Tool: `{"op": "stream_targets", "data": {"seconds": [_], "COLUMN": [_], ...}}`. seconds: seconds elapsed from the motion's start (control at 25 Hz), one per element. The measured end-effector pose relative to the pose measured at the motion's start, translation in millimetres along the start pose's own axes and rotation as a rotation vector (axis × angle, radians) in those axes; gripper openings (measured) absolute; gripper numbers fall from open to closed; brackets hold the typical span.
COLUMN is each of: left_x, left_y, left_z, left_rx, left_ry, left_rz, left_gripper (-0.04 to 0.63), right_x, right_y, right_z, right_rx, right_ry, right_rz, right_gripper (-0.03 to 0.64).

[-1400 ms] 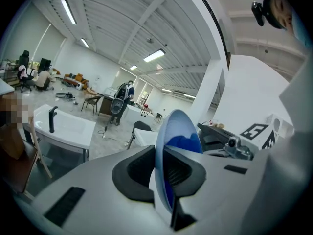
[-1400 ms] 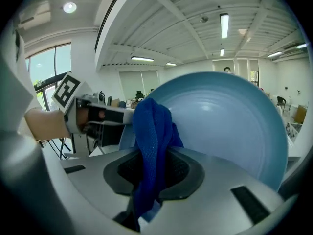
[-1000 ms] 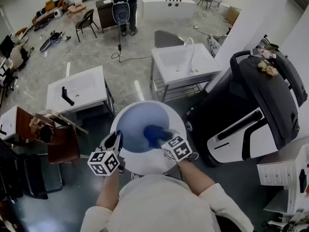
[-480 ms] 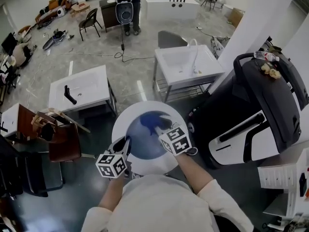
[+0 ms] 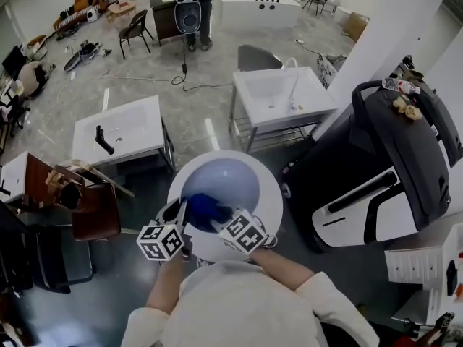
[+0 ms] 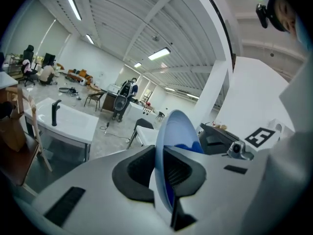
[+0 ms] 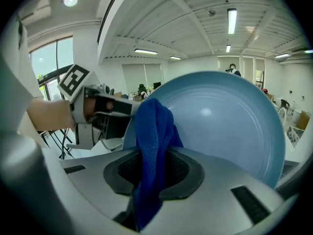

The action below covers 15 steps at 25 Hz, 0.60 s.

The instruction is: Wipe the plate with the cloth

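Plate (image 5: pixel 235 173) holds blue cloth (image 5: pixel 203 208), clamped in right gripper (image 5: pixel 219 220).

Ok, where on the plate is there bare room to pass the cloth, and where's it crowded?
Free: the far half of the plate, bare blue from the cloth out to the far rim, and its right side. Crowded: the near left edge, where the left gripper clamps the rim and the right gripper, shut on the cloth, sits right beside it.
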<state>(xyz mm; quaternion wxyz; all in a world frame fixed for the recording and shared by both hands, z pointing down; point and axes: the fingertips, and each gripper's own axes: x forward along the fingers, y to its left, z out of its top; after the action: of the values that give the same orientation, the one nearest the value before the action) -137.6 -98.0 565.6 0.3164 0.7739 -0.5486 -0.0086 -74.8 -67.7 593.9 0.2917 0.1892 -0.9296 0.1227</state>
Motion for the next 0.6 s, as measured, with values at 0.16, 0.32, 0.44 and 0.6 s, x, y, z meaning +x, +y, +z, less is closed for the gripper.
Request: {"op": "stream_targets", "data": {"seconds": [0.16,0.32,0.44,0.6], "left_x": [-1,0,2,2], "left_y": [10,18,17,16], "left_z": [8,8,2,-9], "left_rx": [-0.027,-0.048,-0.054,-0.056], "left_ry": [-0.022,-0.016,0.005,0.036], "left_rz": [0.011,0.013,-0.003,-0.026], "left_gripper": [0.043,0.043,0.043,0.043], "right_x": [-6,-20,-32,-50], "right_y": [-11,-35,-61,-95], "right_z": [-24,-40,-45,-37], "right_rx": [0.028,0.055,0.081,0.095], "right_ry": [0.05,0.077,0.076,0.053], "right_rz": [-0.038,-0.105,-0.17,-0.26], "right_gripper": [0.094,0.094,0.094,0.094]}}
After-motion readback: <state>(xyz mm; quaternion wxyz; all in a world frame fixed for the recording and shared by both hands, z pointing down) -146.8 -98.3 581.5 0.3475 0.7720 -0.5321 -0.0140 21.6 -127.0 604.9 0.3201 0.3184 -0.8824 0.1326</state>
